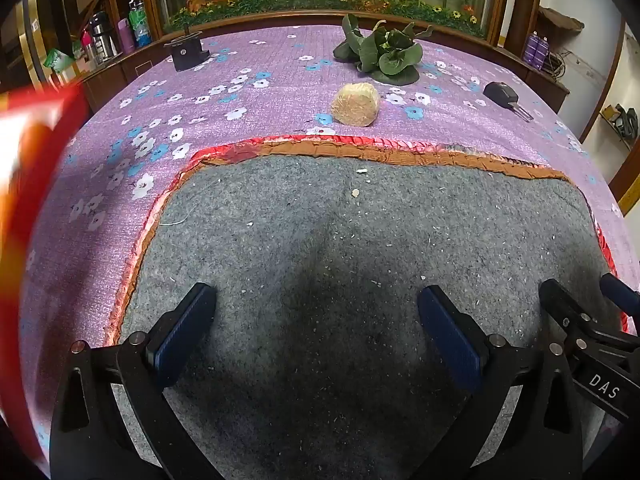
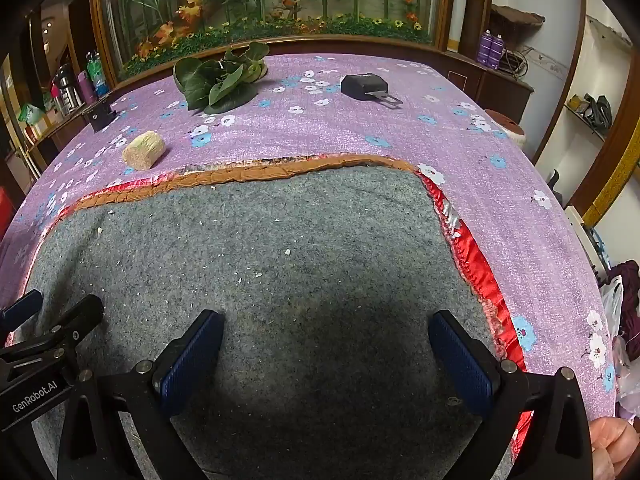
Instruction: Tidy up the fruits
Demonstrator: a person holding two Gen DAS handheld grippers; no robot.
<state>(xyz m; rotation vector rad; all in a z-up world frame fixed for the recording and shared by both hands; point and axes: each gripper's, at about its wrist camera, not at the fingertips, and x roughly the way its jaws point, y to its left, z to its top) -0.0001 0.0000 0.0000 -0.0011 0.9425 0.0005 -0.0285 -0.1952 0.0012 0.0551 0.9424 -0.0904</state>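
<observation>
Both claws, left (image 1: 316, 312) and right (image 2: 326, 338), gape empty over grey felt; leafy greens (image 1: 380, 52) at twelve o'clock look dark, crumpled.

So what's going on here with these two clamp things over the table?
A person holds two hand grippers above a grey felt mat on a purple flowered cloth. The left gripper and the right gripper are both open and hold nothing. Farther back on the cloth lie a bunch of green leaves, a straw-coloured bundle and a small black device. Nothing has been picked up at this moment.
</observation>
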